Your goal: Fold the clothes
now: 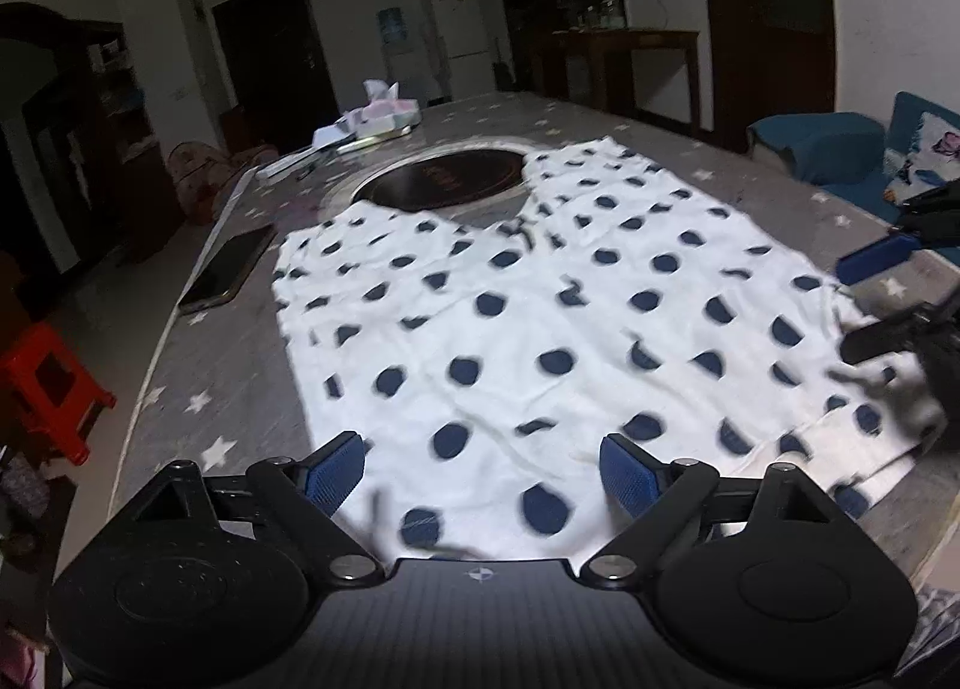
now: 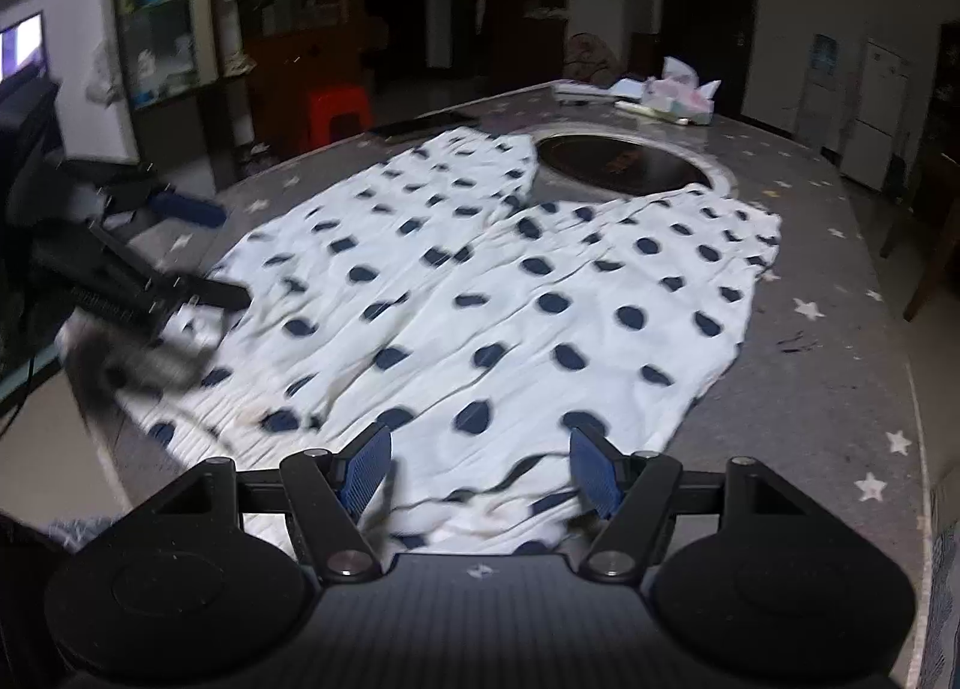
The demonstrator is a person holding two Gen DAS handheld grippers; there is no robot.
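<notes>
A grey table [image 1: 228,365] printed with white stars fills a dim room with dark wooden cabinets, white walls, a red stool [image 1: 51,389] on the floor and a white fridge [image 1: 459,38] at the back. A round dark plate [image 1: 444,179] with a metal rim is set into the table's middle. A phone [image 1: 231,269] lies flat near the table's edge, and a tissue box [image 1: 387,110] stands at the far end.

The garment [image 1: 540,329], thin white cloth with dark blue dots, lies spread and lightly creased across the table, its two far ends flanking the round plate.

The left gripper [image 1: 483,470] hangs over the near hem, its blue ribbed pads wide apart and nothing between them. The right gripper [image 2: 480,470] likewise stands spread above the cloth's near edge, pinching nothing.
</notes>
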